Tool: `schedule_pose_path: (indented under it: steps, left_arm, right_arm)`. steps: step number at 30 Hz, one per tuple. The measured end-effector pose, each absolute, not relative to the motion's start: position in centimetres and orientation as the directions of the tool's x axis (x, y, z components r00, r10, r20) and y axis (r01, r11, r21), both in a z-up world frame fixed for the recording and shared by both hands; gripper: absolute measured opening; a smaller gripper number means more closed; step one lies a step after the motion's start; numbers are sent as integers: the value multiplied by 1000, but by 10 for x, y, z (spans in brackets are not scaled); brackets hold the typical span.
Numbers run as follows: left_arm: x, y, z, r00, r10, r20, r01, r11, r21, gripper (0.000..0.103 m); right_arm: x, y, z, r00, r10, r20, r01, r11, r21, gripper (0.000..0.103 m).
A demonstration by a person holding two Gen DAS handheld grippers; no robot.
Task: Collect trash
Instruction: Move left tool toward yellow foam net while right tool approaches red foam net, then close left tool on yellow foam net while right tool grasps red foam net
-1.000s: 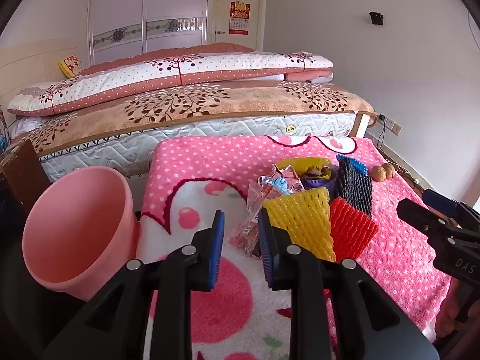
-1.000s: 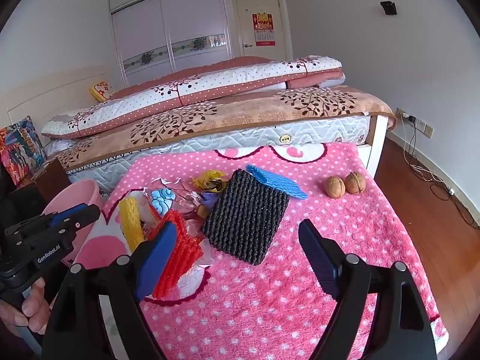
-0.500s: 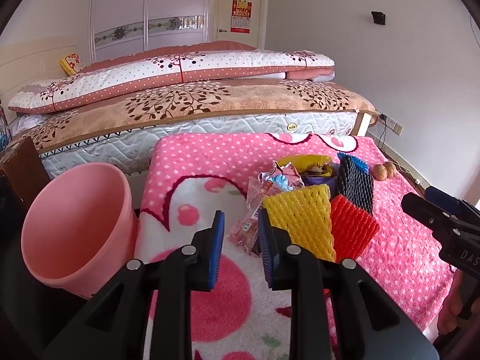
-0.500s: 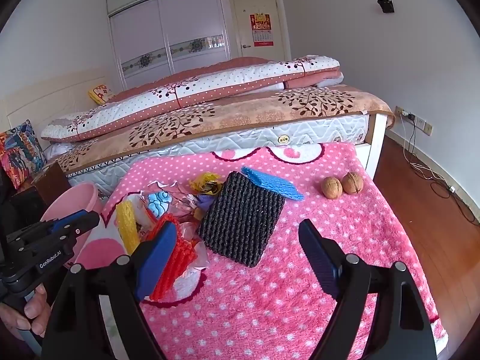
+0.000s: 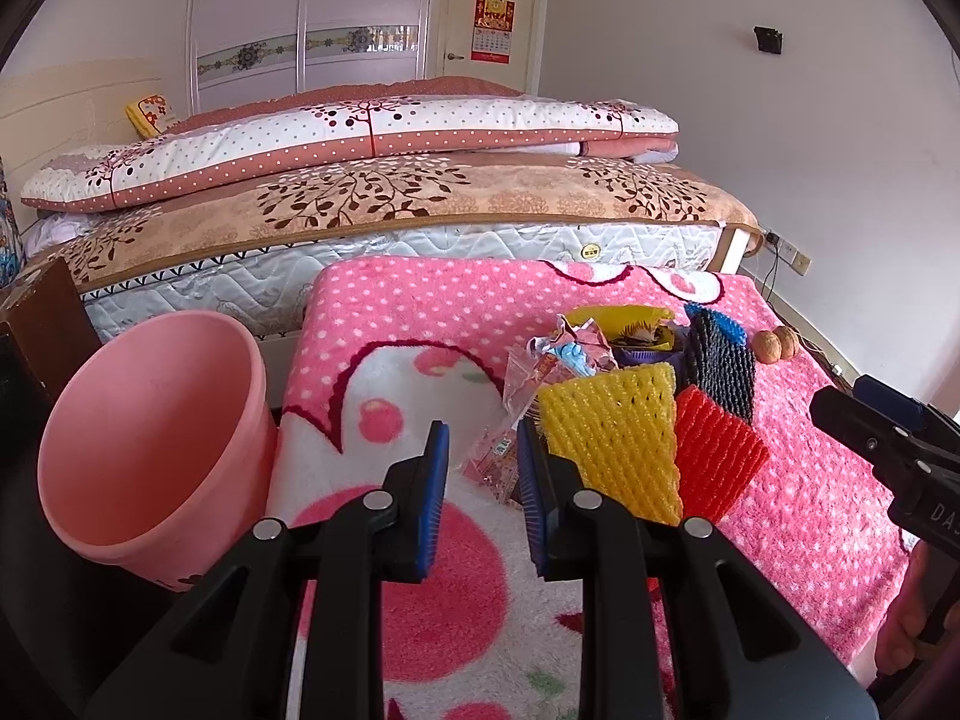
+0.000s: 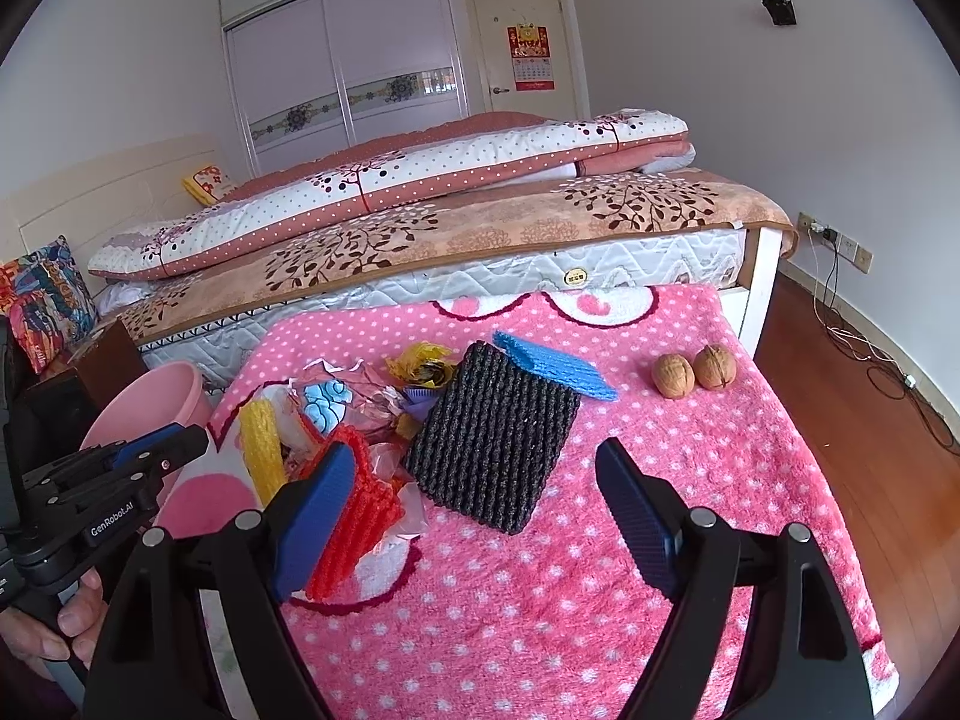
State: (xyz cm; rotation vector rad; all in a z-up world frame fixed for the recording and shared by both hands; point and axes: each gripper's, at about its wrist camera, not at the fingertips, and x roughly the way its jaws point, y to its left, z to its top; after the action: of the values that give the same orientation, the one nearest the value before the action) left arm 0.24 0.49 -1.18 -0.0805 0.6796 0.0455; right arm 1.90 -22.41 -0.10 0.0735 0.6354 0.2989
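Your left gripper [image 5: 480, 468] jaws part-open, empty, near yellow foam net [image 5: 612, 438]; right gripper [image 6: 474, 504] jaws wide, empty, over black foam net [image 6: 492, 438].

Light: we see bright, soft daylight everywhere.
Shadows: we see only faint ones.
Sharpness: we see everything clear, no blur.
Edges: we see bent walls and dark round corners.

A fleecy pink blanket [image 6: 690, 468] with white polka dots carries a ribbed black foam net sleeve [image 6: 492, 438], a blue foam sheet [image 6: 552, 363], a red foam net [image 5: 717, 456], a yellow foam net [image 5: 612, 438] and two brown walnuts [image 6: 693, 372]. The round plastic bin [image 5: 150, 444] is plain pink. The bed's quilt [image 5: 360, 132] is white with dark red tree prints and a dotted band.
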Motion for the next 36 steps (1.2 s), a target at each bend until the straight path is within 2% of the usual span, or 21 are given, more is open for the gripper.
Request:
schedule_pose_path:
  steps: [21,29,32,36]
  left_arm:
    - [-1,8,-18,770,-61,-635,-20,993,-119,23]
    - [-3,4,-15,760,-148,-632,43,983,-178,24]
    - [-5,1,-13,759,-188,-624,68,975,-212,37]
    - [-6,-6,-10,756,-201,-623,83,973,-214,38]
  right_arm:
    - [18,-224,-7,748,306,-589,-257,952,169,75]
    - [20,-225,-11,737,323,-594,-265,946,185,73]
    - [21,-225,-14,730,329,-599,-270,944,191,73]
    - [20,-223,-18,723,335,-604,-279,942,190,73]
